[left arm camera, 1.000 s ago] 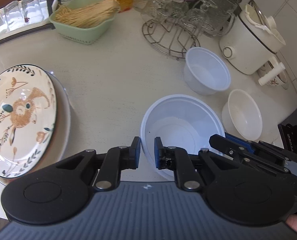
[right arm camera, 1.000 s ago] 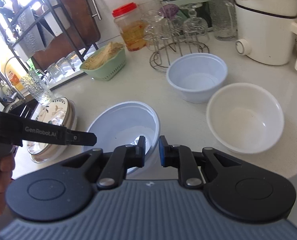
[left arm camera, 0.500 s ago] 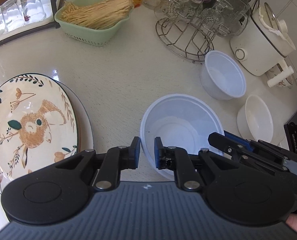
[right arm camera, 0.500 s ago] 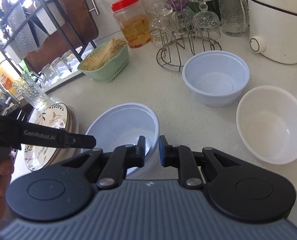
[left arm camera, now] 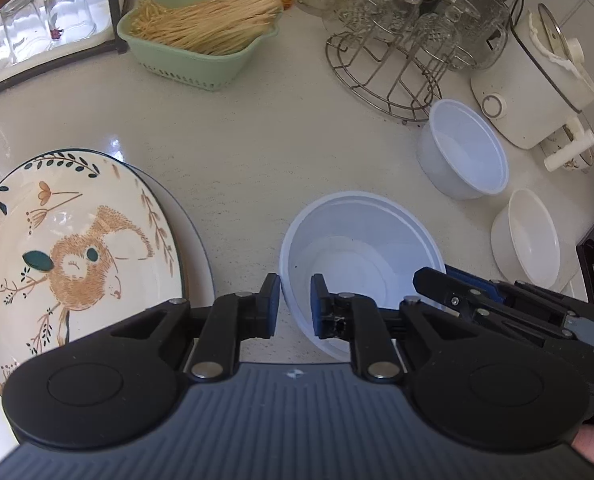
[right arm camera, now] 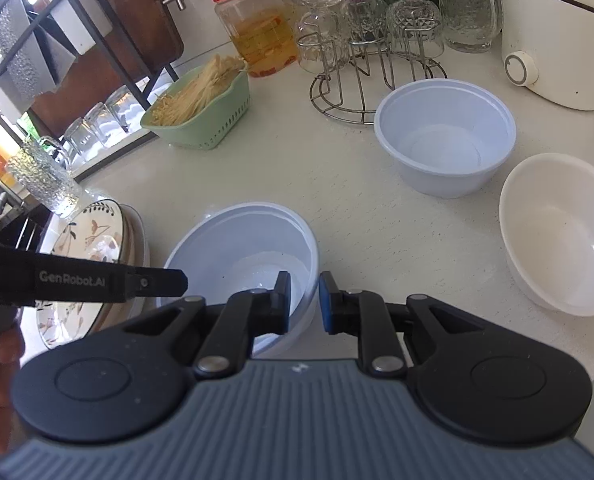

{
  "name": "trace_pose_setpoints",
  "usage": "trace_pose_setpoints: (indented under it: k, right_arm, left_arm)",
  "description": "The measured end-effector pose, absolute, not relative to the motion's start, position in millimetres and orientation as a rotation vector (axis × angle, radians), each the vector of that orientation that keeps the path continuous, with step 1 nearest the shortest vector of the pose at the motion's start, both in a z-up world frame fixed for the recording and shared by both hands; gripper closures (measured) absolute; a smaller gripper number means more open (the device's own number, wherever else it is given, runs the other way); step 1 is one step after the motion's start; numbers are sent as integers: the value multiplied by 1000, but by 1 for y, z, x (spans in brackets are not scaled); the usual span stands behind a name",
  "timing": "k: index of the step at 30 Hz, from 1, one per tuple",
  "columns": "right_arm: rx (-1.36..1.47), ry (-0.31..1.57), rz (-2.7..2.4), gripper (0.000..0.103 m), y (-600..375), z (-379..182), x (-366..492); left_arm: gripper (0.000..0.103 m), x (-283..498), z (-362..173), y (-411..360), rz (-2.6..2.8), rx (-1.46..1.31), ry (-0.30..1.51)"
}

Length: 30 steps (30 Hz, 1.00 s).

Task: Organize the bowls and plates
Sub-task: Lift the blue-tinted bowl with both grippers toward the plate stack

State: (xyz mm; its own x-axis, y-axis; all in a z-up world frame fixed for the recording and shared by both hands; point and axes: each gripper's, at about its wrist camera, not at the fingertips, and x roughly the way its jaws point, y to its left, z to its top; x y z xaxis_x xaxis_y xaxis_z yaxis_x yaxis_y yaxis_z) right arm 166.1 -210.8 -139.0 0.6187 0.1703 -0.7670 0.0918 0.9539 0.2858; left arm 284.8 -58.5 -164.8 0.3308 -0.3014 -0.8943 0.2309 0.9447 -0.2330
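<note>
Left wrist view: we are straddling the near-left rim of the wide, pale-blue plastic bowl (left arm camera: 361, 256) with our left gripper (left arm camera: 292, 304); its blue pads are sitting slightly apart, one outside the wall, one inside, and we cannot tell whether they are pinching it.
Right gripper (right arm camera: 301, 300): we are holding it over the same bowl's opposite rim, one pad inside, one outside, with a narrow gap; again we cannot tell whether the rim is gripped.
Bowl position: it is sitting upright on the speckled white countertop (left arm camera: 257, 152), mouth facing up; being round, it has no long axis.
Neighbours: the floral, bird-painted ceramic plate (left arm camera: 69, 256) is topping a stack just beside it on the left; a smaller, deeper pale-blue plastic bowl (right arm camera: 445, 140) and a white ceramic bowl (right arm camera: 557, 236) are standing apart on the right.
Risk: we are judging that the thin plastic wall could flex or slip out if only one side pinches, tipping the bowl.
Risk two: we are thinking that swinging it leftward could knock the plate stack.
</note>
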Motion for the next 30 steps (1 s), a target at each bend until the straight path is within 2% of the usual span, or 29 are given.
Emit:
trace_pose_setpoints:
  k: [1,4,13,30]
  right_arm:
    - [307,907,41,84,-210,-139,166]
    - [304,906,27,83,-211,-137,166]
    - [306,839,-6,83,-220,-111,158]
    - [275,660,5,83,-244,-39,121]
  left_arm:
    - [72,285,-164,-57,-346,-71,1180]
    - [63,285,-159,-56,-347,-70,1156]
    - [62,279,-132,-53,-349,-59,1093]
    - [62,248,-44,-90,-407,-95,912]
